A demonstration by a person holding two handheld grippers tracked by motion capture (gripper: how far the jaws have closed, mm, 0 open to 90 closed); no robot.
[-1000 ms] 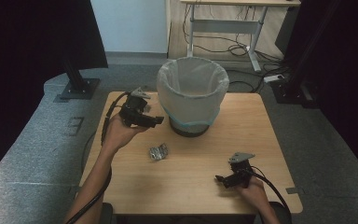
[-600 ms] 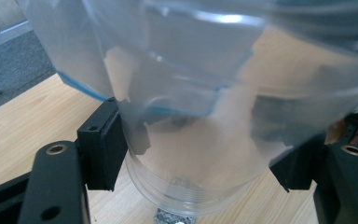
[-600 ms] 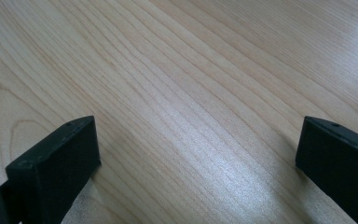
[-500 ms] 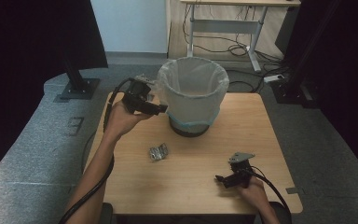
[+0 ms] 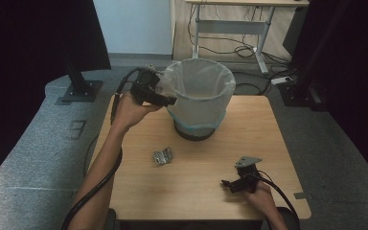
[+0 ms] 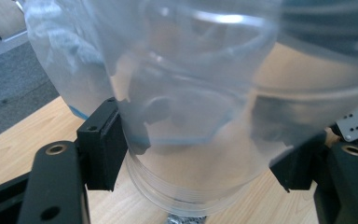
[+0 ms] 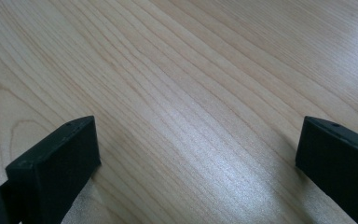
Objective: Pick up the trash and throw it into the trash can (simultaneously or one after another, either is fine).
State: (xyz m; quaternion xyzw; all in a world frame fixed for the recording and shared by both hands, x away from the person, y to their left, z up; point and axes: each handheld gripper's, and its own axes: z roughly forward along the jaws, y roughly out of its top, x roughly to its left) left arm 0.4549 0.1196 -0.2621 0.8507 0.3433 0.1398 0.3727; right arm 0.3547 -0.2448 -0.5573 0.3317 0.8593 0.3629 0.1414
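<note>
My left gripper (image 5: 169,100) is raised beside the left rim of the white bin (image 5: 201,103), which is lined with a clear bag. In the left gripper view its jaws (image 6: 196,156) are shut on a clear plastic cup (image 6: 191,116), and the bin shows blurred through the cup. A crumpled silver wrapper (image 5: 163,155) lies on the wooden table (image 5: 268,129) in front of the bin. My right gripper (image 5: 227,183) rests low at the table's front right, open, with bare wood between its jaws (image 7: 196,154).
The bin stands at the back middle of the table. A black stand base (image 5: 79,91) sits on the grey floor to the left. A desk frame with cables (image 5: 230,33) is behind the table.
My left hand has lifted with the cup and moved right and away, from over the table's left side to the bin's rim. The right gripper has not moved.
</note>
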